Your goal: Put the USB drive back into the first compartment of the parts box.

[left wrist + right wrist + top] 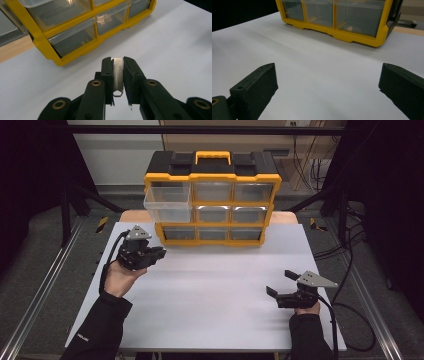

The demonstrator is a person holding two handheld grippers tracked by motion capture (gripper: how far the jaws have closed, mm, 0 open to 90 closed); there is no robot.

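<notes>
L gripper (pixel 150 254), near the table's (pixel 210 290) far-left corner, clamps a flat metal tag (pixel 117 75) lengthwise between its jaws, just below the organizer's pulled-out top-left drawer (pixel 167 204); R gripper (pixel 281 283) sits farther off, jaws apart.

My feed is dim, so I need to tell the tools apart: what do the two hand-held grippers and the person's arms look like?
Both are black two-jaw tools. The left hand-held gripper and right hand-held gripper each carry a grey three-cornered plate on top and trail a black cable. Brass-coloured pivot rings show on the left one's linkage. The person wears dark long sleeves.
</notes>
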